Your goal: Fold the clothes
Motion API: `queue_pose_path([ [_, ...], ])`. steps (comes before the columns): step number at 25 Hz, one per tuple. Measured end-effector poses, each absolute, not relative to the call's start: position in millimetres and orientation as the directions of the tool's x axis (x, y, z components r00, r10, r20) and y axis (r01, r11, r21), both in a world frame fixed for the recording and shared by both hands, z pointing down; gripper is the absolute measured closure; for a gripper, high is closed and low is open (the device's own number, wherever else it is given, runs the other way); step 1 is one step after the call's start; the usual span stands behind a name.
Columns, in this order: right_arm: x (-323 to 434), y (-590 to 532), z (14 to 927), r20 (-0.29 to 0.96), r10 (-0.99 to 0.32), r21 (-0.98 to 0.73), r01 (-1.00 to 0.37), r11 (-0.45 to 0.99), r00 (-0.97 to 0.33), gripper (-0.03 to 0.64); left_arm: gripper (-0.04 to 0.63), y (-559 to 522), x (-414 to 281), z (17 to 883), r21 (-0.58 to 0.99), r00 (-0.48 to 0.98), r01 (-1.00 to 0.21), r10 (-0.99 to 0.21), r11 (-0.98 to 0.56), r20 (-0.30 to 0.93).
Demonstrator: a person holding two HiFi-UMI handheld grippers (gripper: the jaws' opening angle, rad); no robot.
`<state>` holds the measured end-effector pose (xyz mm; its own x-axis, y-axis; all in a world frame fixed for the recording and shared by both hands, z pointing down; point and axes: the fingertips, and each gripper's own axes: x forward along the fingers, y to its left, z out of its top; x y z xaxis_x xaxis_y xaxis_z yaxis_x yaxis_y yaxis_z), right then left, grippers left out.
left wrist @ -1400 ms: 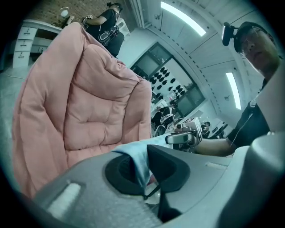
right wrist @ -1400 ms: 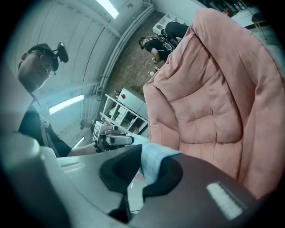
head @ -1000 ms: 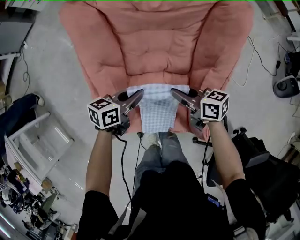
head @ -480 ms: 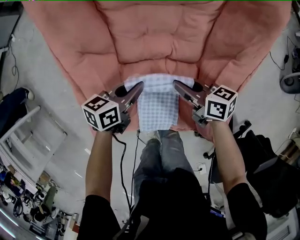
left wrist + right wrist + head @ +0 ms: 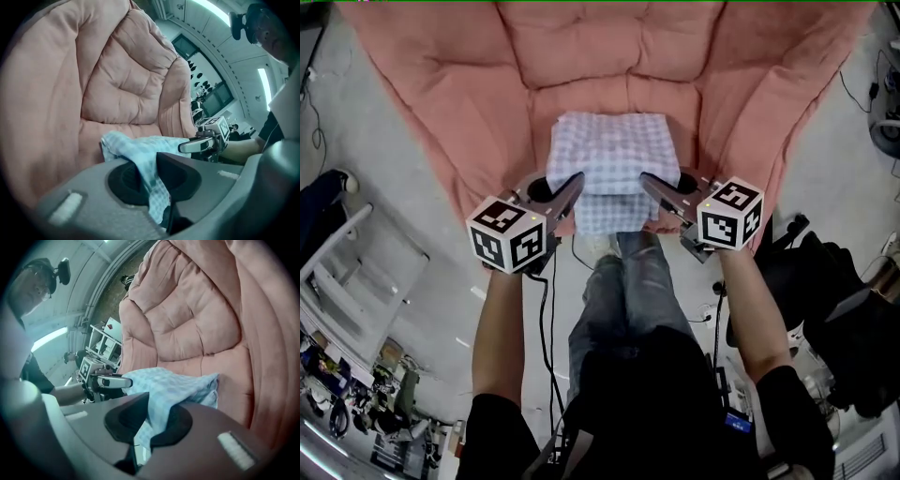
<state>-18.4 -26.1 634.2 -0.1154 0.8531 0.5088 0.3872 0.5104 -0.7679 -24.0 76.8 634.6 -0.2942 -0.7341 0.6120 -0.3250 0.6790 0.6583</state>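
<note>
A blue-and-white checked cloth lies in a folded stack on the seat of a pink cushioned chair. Its near edge hangs toward me between the two grippers. My left gripper pinches the cloth's near left edge; in the left gripper view the cloth runs down between the pads, and the jaws are opening. My right gripper is shut on the near right edge, with cloth bunched between its pads. Each gripper view shows the other gripper across the cloth.
The chair's padded back and arms rise around the seat. A white shelf frame stands on the floor at left, dark chairs and bags at right. A black cable hangs by the person's legs.
The cloth hung down at the seat's front edge; now most of it lies farther back on the seat as a folded stack. Both grippers moved forward with its edge.
</note>
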Motion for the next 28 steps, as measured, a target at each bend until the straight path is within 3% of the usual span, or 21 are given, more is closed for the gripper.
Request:
queue_pose_path([
  [15, 79, -36, 688, 0.636, 0.771, -0.722, 0.331, 0.608, -0.03, 0.601, 0.522, 73, 83, 693, 0.656, -0.151, -0.114, -0.665, 0.746, 0.731],
  [24, 122, -45, 721, 0.682, 0.731, -0.694, 0.315, 0.648, -0.001, 0.6, 0.508, 79, 127, 723, 0.634, -0.095, -0.056, -0.637, 0.771, 0.765],
  [28, 132, -45, 731, 0.694, 0.72, -0.685, 0.296, 0.666, -0.014, 0.566, 0.517, 84, 133, 727, 0.632, -0.101, -0.041, -0.633, 0.774, 0.768],
])
